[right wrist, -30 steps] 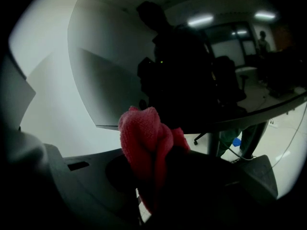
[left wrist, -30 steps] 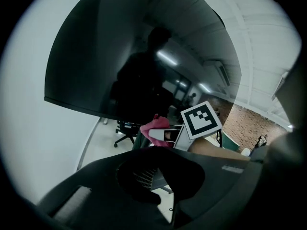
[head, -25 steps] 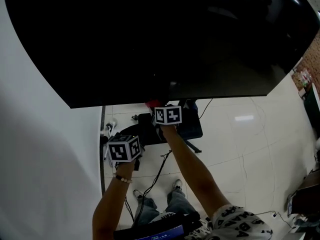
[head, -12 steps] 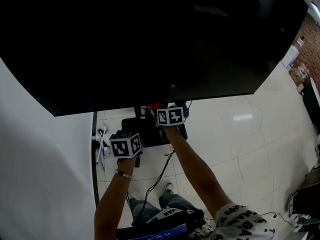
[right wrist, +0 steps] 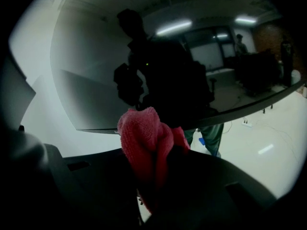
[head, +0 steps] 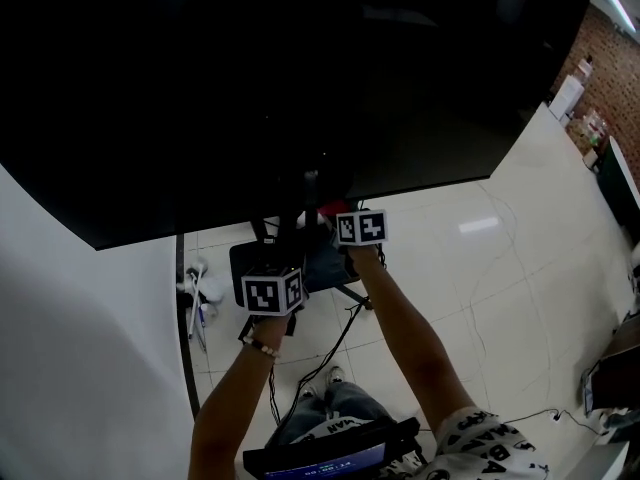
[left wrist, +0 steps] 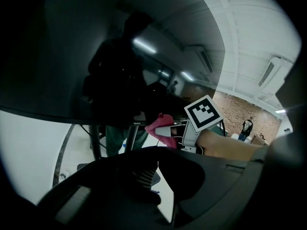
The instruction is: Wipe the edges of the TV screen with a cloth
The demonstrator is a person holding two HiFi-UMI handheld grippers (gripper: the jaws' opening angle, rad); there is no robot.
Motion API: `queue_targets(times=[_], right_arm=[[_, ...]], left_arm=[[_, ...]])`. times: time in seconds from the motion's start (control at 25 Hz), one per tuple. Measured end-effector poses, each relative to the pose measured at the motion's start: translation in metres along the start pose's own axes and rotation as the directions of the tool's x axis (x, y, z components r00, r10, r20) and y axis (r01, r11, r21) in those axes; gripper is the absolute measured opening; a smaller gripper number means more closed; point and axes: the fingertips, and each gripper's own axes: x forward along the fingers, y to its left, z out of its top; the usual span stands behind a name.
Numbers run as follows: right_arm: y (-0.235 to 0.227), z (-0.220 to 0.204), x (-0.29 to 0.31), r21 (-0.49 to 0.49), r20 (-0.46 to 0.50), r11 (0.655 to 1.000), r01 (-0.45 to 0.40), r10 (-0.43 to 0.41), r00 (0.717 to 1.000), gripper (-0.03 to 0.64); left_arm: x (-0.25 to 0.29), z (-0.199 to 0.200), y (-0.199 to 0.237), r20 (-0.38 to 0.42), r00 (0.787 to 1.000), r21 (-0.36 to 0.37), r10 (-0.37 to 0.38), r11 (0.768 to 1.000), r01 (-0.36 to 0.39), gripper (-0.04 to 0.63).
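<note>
The big black TV screen [head: 300,68] fills the top of the head view; its bottom edge slants from lower left to upper right. My right gripper [head: 346,214] is shut on a red cloth [head: 335,209], which it holds up against that bottom edge near the middle. In the right gripper view the bunched cloth [right wrist: 144,138] sticks up from the dark jaws [right wrist: 153,169] just below the TV's lower edge [right wrist: 201,121]. My left gripper [head: 280,270] hangs lower and to the left, shut with nothing in it [left wrist: 158,164]; from there I see the cloth [left wrist: 158,126] under the TV.
The TV's dark stand base [head: 262,260] and post [left wrist: 129,140] sit below the screen, with cables [head: 330,353] trailing over the pale tiled floor. A white wall [head: 80,368] lies left; a brick wall [head: 610,58] lies right. A person [left wrist: 248,125] stands far off.
Both grippers have shifted to the right under the TV's bottom edge, the cloth travelling with the right one. The left gripper has dropped a little lower.
</note>
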Motion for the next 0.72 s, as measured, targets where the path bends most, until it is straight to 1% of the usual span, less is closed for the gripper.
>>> queue_targets(times=[0.12, 0.2, 0.36, 0.52, 0.72], right_arm=[[-0.020, 0.005, -0.011, -0.009, 0.003, 1.000, 0.022, -0.022, 1.000, 0.058], [-0.038, 0.009, -0.020, 0.001, 0.016, 0.999, 0.038, -0.038, 0.999, 0.058], [-0.073, 0.011, -0.038, 0.022, 0.027, 0.998, 0.050, -0.051, 0.998, 0.058], [-0.114, 0.014, -0.059, 0.025, 0.028, 0.998, 0.057, -0.057, 0.998, 0.058], [-0.173, 0.022, -0.084, 0.027, 0.024, 0.997, 0.066, -0.067, 0.997, 0.058]], left_arm=[[0.012, 0.005, -0.017, -0.005, 1.000, 0.036, -0.026, 0.999, 0.026, 0.002], [0.022, 0.007, -0.030, -0.008, 0.999, 0.043, -0.044, 0.998, 0.044, 0.002], [0.041, 0.008, -0.057, -0.009, 0.998, 0.039, -0.065, 0.997, 0.065, 0.002], [0.066, 0.017, -0.089, 0.008, 0.998, 0.031, -0.069, 0.997, 0.069, 0.002], [0.103, 0.024, -0.139, 0.012, 0.996, 0.014, -0.084, 0.996, 0.084, 0.002]])
